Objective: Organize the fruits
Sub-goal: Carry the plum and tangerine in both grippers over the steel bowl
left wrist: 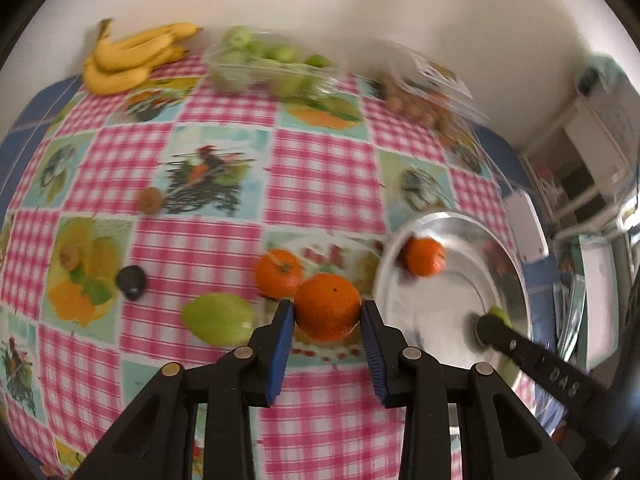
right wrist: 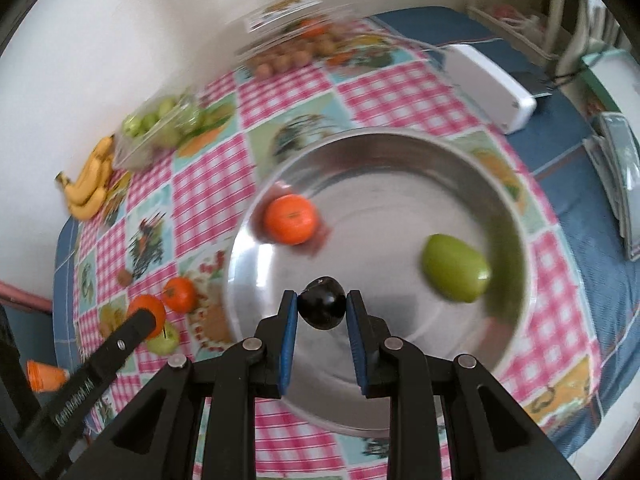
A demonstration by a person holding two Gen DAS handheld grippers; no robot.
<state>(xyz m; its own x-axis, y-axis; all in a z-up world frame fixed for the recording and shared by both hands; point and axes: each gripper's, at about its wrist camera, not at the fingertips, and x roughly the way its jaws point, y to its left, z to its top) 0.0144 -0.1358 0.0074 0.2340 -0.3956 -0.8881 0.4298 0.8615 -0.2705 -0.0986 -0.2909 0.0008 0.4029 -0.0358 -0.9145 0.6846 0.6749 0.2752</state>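
A round orange mandarin (left wrist: 328, 307) sits clamped in the left gripper (left wrist: 328, 312) fingers, just beside the round silver metal tray (right wrist: 400, 148). Above that tray, the right gripper (right wrist: 322, 309) fingers hold a small dark plum (right wrist: 322, 307); inside lie another mandarin (right wrist: 291, 219) and a green mango (right wrist: 456, 267).

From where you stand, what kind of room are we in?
Probably a home kitchen or dining corner: a fruit-print checked tablecloth covers the table, with bananas, oranges and a metal bowl on it, and shelves of household clutter beside.
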